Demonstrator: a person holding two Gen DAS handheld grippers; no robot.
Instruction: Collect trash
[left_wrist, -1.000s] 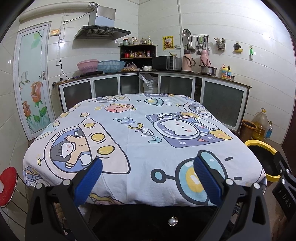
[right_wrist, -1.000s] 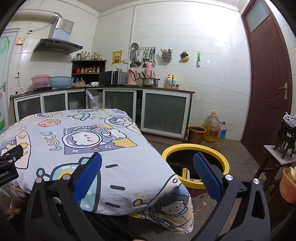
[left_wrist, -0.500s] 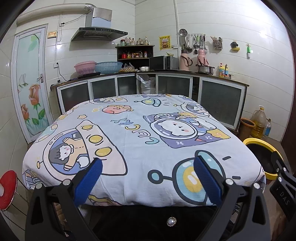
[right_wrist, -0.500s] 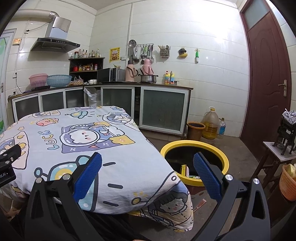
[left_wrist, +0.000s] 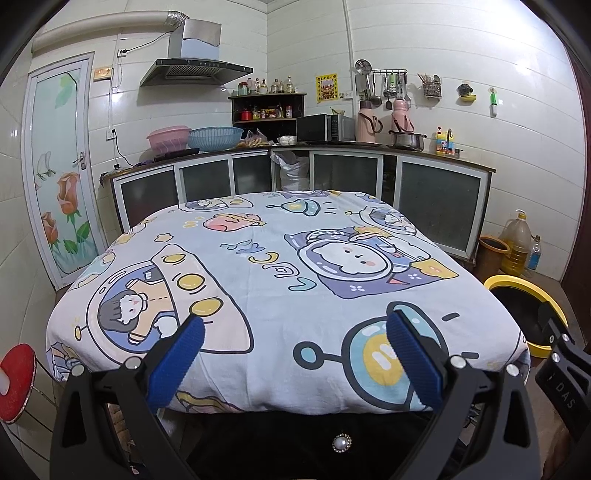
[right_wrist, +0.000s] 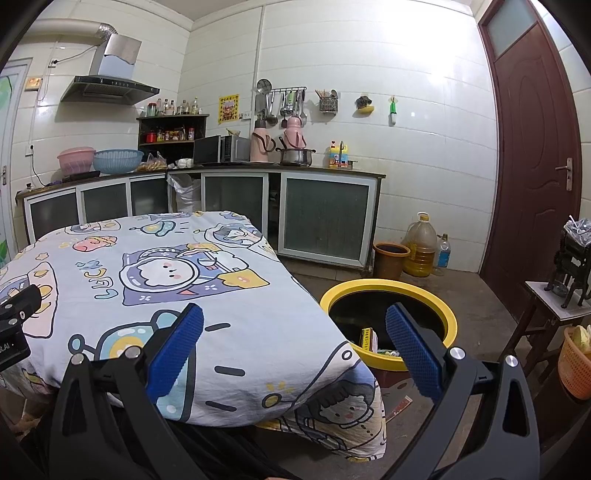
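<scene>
- Two blue ribbed pads (left_wrist: 176, 363) of the left gripper (left_wrist: 295, 358) stand wide apart, with nothing between them.
- The right gripper (right_wrist: 295, 354) has its fingers spread in the same way and holds nothing.
- Both grippers are at the near edge of a table covered with a cartoon cloth (left_wrist: 280, 266); no loose item is seen on the cloth.
- In the left wrist view, the right gripper shows as a black part at the right border (left_wrist: 561, 365).
- The yellow-rimmed bin (right_wrist: 388, 291) stands on the floor just beside the right corner of the table, and the right finger partly hides it.
- Inside the bin some trash (right_wrist: 369, 339) lies, among it a yellow box; the other pieces are too small to name.
- Behind the bin, a brown pot (right_wrist: 390, 258) and an oil jug (right_wrist: 419, 245) stand near the cabinets (right_wrist: 325, 218).
</scene>
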